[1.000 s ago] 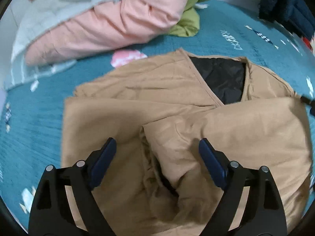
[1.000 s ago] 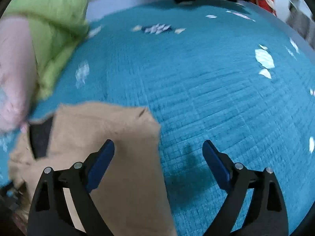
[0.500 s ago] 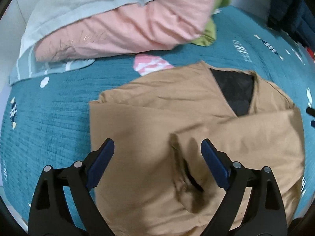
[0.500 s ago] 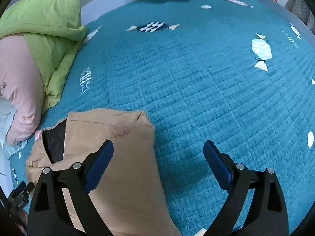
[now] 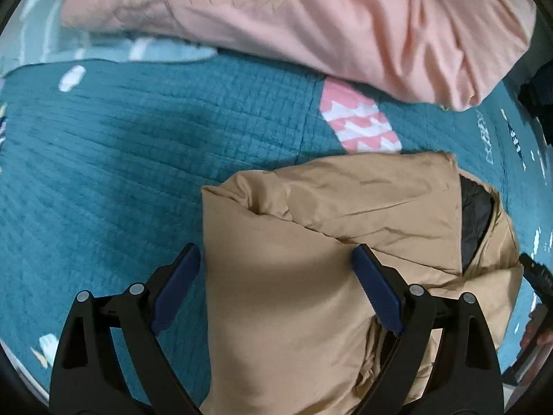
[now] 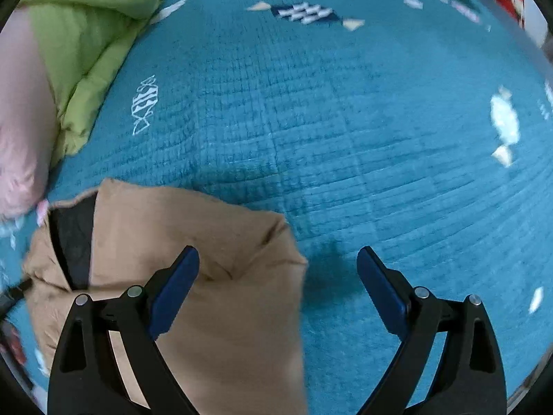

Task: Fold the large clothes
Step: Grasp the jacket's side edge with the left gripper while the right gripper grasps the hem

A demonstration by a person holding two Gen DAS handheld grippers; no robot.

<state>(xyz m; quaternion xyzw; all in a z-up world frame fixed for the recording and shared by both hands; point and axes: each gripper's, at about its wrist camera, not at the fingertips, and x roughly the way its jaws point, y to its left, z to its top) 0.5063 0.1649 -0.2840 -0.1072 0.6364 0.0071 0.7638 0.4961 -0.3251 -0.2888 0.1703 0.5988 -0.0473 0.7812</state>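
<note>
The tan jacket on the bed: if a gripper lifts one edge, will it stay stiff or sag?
The tan jacket would probably sag: its folded layers lie soft and creased. Its puffy look suggests it is light for its size. The smooth fabric may slip between pads.

Black tool, blue finger pads

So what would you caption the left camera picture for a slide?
Open left gripper poised above a partly folded tan coat on a teal quilt, pink bedding piled behind.
</note>
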